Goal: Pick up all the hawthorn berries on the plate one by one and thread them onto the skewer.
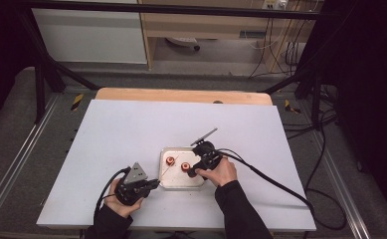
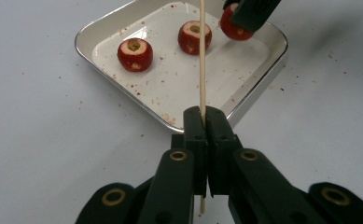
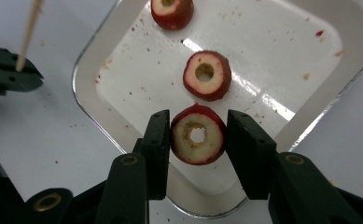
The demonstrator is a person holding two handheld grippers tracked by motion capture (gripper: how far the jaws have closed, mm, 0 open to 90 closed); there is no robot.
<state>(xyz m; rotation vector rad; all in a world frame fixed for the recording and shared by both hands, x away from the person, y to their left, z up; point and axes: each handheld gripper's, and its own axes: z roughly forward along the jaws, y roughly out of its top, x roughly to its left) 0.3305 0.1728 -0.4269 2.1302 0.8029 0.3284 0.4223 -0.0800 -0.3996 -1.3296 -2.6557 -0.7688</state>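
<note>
A shallow metal tray (image 2: 282, 51) on the white table holds three cored red fruit pieces. My right gripper (image 3: 197, 122) reaches into the tray's near corner (image 3: 123, 144). It is shut on one piece (image 3: 179, 140), whose hole faces the camera. The other two pieces (image 3: 206, 75) (image 3: 171, 11) lie loose farther along the tray. My left gripper (image 2: 205, 116) sits just outside the tray (image 1: 181, 183), shut on a thin wooden skewer (image 2: 202, 56). The skewer points up over the tray between the loose pieces (image 2: 134, 53) (image 2: 194, 37). In the high view the left gripper (image 1: 153, 183) is to the left of the right gripper (image 1: 193, 172).
Red crumbs speckle the tray floor and the table around it. A black cable (image 1: 280, 184) trails from the right gripper off the table's right side. A wooden strip (image 1: 181, 94) borders the far edge of the white tabletop (image 1: 131, 129).
</note>
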